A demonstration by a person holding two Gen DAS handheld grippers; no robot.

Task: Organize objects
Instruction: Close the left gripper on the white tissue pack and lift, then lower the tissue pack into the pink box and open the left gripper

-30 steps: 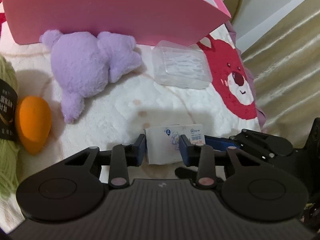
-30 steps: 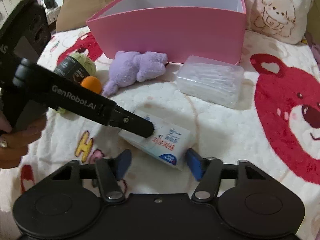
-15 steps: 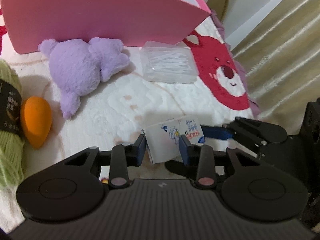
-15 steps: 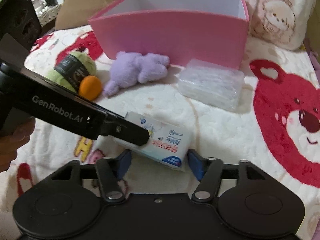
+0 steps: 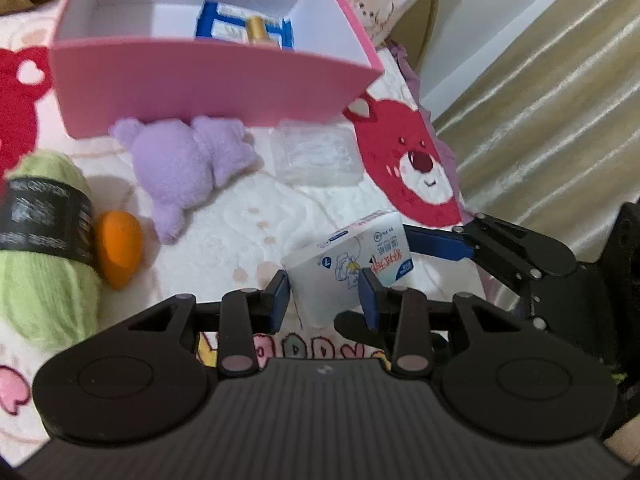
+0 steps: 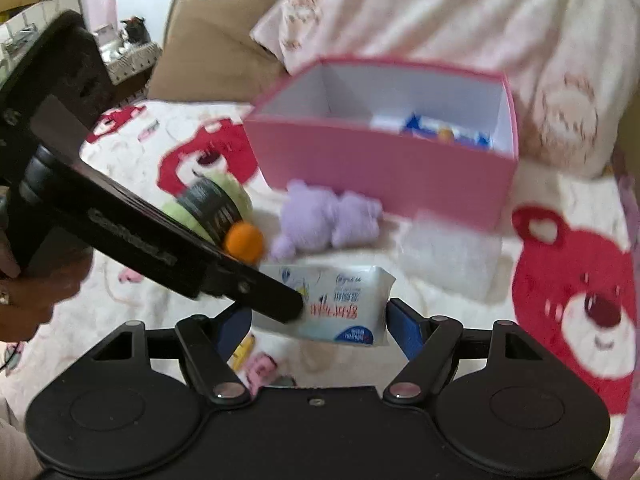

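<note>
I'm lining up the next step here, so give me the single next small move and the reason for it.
Probably carry the white packet up and over the pink box rim. The left gripper holds it off the blanket, the right gripper's jaws are opening around it, and the box has free floor space.

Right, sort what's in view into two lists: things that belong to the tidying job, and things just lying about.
Job:
white tissue pack, gripped by left gripper
open pink cardboard box
purple plush toy
green yarn skein
orange egg-shaped sponge
clear plastic case

Lying about:
bear-print blanket
beige curtain
</note>
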